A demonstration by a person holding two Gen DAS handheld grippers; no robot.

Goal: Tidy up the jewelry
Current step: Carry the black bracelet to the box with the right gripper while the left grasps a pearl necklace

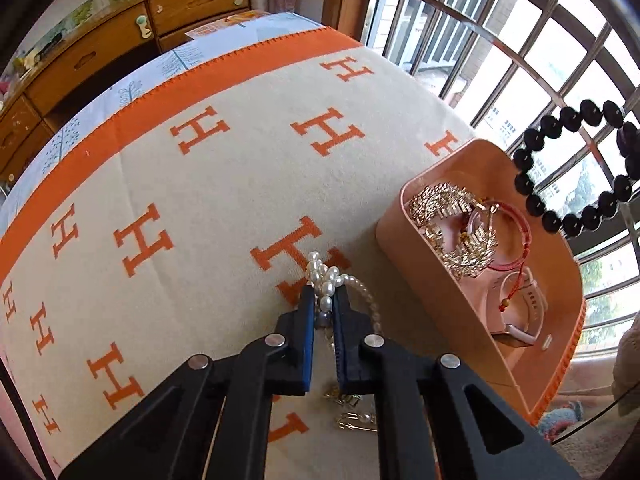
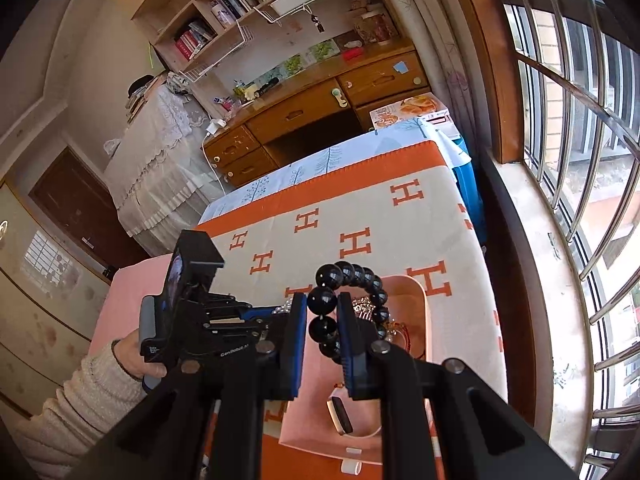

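Observation:
My left gripper (image 1: pixel 323 300) is shut on a white pearl strand (image 1: pixel 325 280) that lies on the cream and orange blanket (image 1: pixel 192 184). Right of it stands a peach tray (image 1: pixel 556 264) holding a gold rhinestone piece (image 1: pixel 440 204), a red cord bracelet (image 1: pixel 516 236) and a pink watch (image 1: pixel 524 312). A black bead bracelet (image 1: pixel 576 168) hangs in the air above the tray's far side. In the right wrist view my right gripper (image 2: pixel 322 320) is shut on that black bead bracelet (image 2: pixel 352 304), above the peach tray (image 2: pixel 420 300). The left gripper's body (image 2: pixel 196 308) shows at left, held by a hand (image 2: pixel 136 356).
A few small gold and pearl pieces (image 1: pixel 352 412) lie on the blanket under my left gripper. A barred window (image 2: pixel 580 160) runs along the right of the table. A wooden desk with drawers (image 2: pixel 312 120) and bookshelves (image 2: pixel 240 4) stand beyond the table's far end.

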